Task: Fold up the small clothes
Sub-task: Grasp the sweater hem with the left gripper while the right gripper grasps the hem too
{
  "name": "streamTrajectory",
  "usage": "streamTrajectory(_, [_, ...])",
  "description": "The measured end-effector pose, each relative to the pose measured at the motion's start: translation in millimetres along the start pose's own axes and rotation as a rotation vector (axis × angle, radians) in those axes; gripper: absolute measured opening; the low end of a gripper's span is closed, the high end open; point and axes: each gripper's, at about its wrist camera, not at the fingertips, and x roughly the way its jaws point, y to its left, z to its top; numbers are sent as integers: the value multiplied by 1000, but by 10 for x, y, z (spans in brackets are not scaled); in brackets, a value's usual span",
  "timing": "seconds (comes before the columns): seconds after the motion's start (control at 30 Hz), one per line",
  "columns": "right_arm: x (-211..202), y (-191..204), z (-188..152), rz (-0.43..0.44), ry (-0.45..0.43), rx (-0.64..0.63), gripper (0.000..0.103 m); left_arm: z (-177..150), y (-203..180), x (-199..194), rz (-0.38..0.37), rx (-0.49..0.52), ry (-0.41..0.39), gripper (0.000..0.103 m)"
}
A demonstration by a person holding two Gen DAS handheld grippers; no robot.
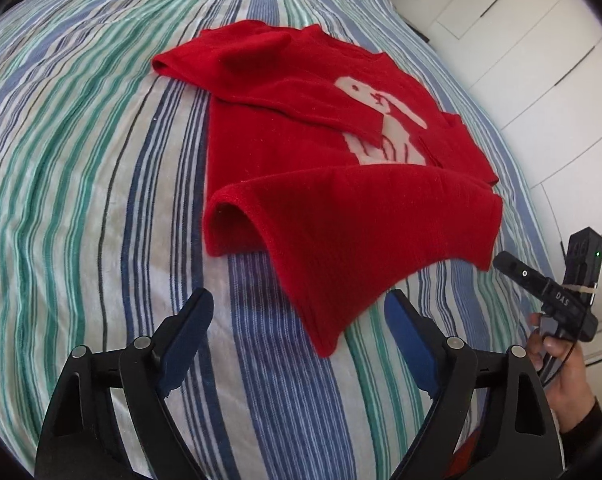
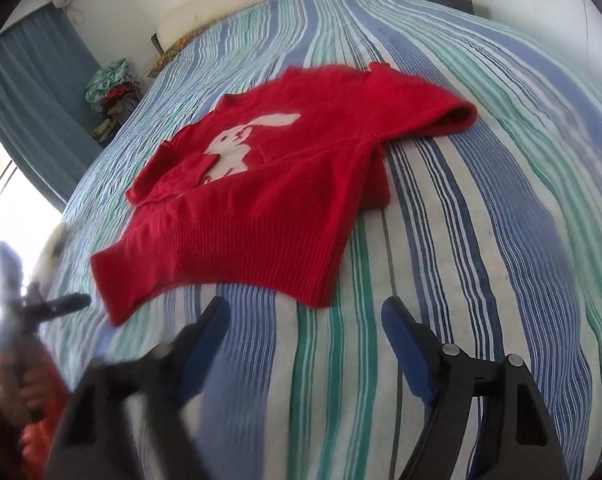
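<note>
Both claws stand wide apart and hold nothing: the left claw (image 1: 299, 312) hangs just short of the raised hem corner of the red rabbit sweater (image 1: 301, 148), the right claw (image 2: 305, 322) near its ribbed hem. The sweater lies on the striped bed (image 1: 81, 160), sleeves folded inward, neck pointing away from both claws.

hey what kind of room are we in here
Most likely a bedroom: a red sweater lies on a bed with a striped cover, a pillow sits at its head, and white wardrobe doors stand alongside.
</note>
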Motion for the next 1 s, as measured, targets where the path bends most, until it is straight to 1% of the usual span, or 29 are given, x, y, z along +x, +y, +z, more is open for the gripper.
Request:
streamTrajectory(0.03, [89, -42, 47, 32, 2, 19, 76, 8, -23, 69, -7, -2, 7, 84])
streamTrajectory(0.07, [201, -69, 85, 76, 23, 35, 71, 26, -32, 129, -17, -4, 14, 76])
streamTrajectory(0.1, [308, -68, 112, 99, 47, 42, 68, 37, -47, 180, -22, -6, 18, 69])
streamTrajectory(0.13, [395, -49, 130, 103, 58, 34, 61, 51, -47, 217, -25, -12, 21, 36])
streamTrajectory(0.17, [455, -26, 148, 107, 60, 22, 45, 70, -23, 253, -32, -30, 37, 5])
streamTrajectory(0.2, [487, -13, 163, 118, 56, 18, 33, 81, 21, 254, -53, -58, 49, 4])
streamTrajectory(0.23, [494, -8, 178, 122, 51, 26, 8, 78, 51, 203, -70, -73, 42, 3])
streamTrajectory(0.3, [400, -39, 188, 138, 32, 63, 8, 54, 69, 13, -100, -45, 44, 2])
streamTrajectory(0.37, [155, -44, 155, 174, 25, 82, 8, -57, 34, -271, -151, 27, 67, 2])
streamTrajectory(0.47, [-287, -34, 18, 227, 76, 83, 8, -328, -31, -648, -178, 153, 131, 3])
streamTrajectory(0.53, [-518, -29, -139, 253, 142, 82, 8, -476, -49, -720, -161, 186, 174, 3])
streamTrajectory(0.6, [-579, -47, -325, 244, 234, 99, 8, -587, -52, -632, -141, 179, 212, 3])
streamTrajectory(0.67, [-499, -93, -492, 187, 316, 111, 7, -668, -47, -478, -100, 171, 234, 3])
streamTrajectory(0.7, [-442, -125, -546, 148, 341, 107, 7, -696, -22, -397, -82, 151, 246, 3])
streamTrajectory(0.77, [-332, -219, -606, 103, 365, 135, 7, -737, 66, -307, -73, 87, 259, 2])
streamTrajectory(0.83, [-270, -249, -608, 89, 373, 164, 7, -747, 142, -357, -79, 42, 250, 2])
streamTrajectory(0.93, [-291, -101, -583, 65, 391, 95, 6, -737, 147, -553, -44, 57, 210, 2])
streamTrajectory(1.0, [-362, -8, -563, 61, 398, 71, 6, -754, 130, -687, -28, 77, 190, 1])
